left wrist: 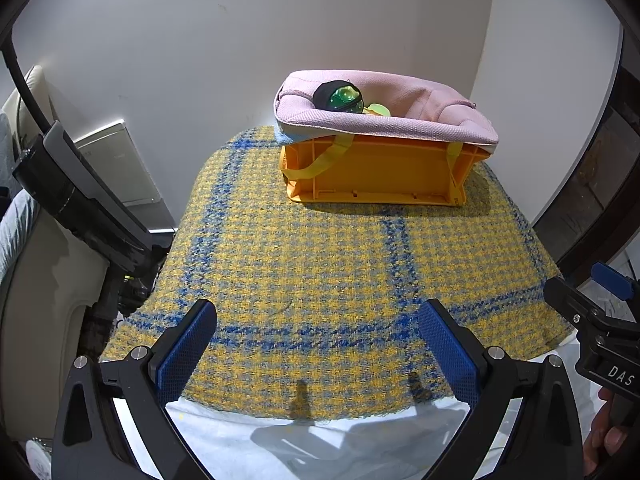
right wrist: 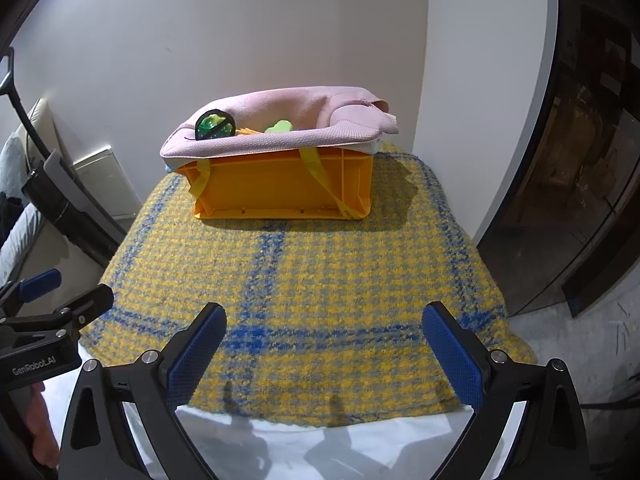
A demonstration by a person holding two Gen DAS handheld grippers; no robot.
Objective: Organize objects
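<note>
An orange plastic crate (left wrist: 376,176) (right wrist: 280,188) stands at the far end of the table on a yellow-and-blue checked cloth (left wrist: 320,280) (right wrist: 304,280). A pink fabric bag (left wrist: 400,116) (right wrist: 288,120) with yellow straps lines the crate. A black-and-green ball (left wrist: 339,96) (right wrist: 215,125) and a light green object (left wrist: 378,109) (right wrist: 280,126) lie inside. My left gripper (left wrist: 318,320) is open and empty over the cloth's near edge. My right gripper (right wrist: 324,324) is open and empty, also over the near edge, beside the left one.
A white sheet (left wrist: 320,440) (right wrist: 320,452) shows under the cloth at the near edge. A white wall stands close behind the crate. A black stand (left wrist: 80,200) and a cream chair (left wrist: 36,280) are at the left. A dark glass door (right wrist: 580,160) is at the right.
</note>
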